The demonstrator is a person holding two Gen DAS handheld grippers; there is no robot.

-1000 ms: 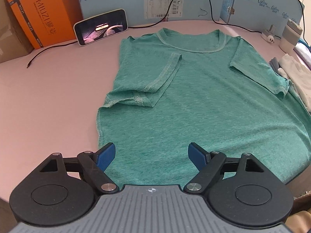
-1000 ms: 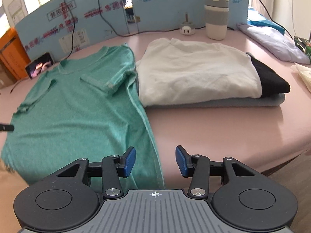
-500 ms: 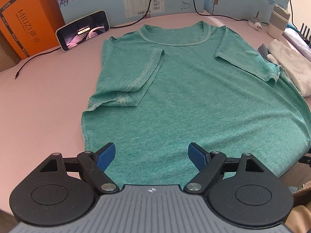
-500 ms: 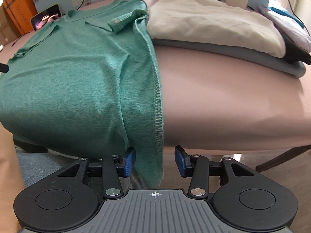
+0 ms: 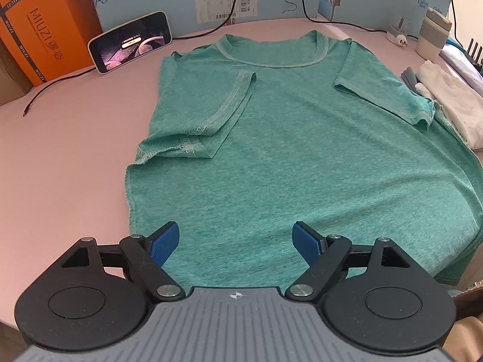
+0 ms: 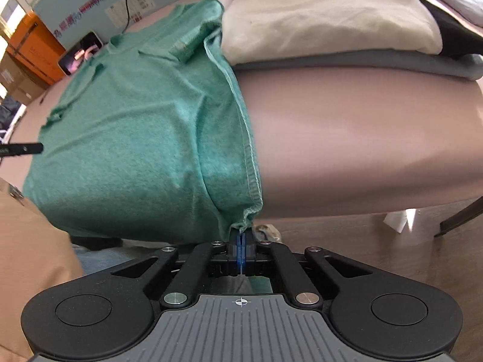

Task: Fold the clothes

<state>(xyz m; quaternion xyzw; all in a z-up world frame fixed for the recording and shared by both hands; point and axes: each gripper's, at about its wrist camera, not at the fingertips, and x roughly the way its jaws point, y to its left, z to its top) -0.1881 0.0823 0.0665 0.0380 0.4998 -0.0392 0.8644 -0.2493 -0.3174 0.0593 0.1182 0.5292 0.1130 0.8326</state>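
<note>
A green T-shirt (image 5: 286, 157) lies flat on the pink table, collar at the far side, both sleeves folded inward onto the body. Its hem hangs over the near table edge. My left gripper (image 5: 235, 241) hovers open above the shirt's lower left part, blue pads wide apart. In the right wrist view the same green T-shirt (image 6: 145, 138) drapes over the edge, and my right gripper (image 6: 241, 236) is shut on its lower right hem corner, below the tabletop level.
A stack of folded clothes (image 6: 326, 24) sits right of the shirt. At the back stand a phone (image 5: 131, 40), an orange box (image 5: 39, 27), a blue cardboard wall with cables, a charger and a cup (image 5: 433, 34). A person's tan clothing (image 6: 27, 259) is at the near left.
My right gripper dropped below the table edge, then closed on the shirt's hanging hem corner. The left gripper stayed open and drifted slightly over the shirt's lower part.
</note>
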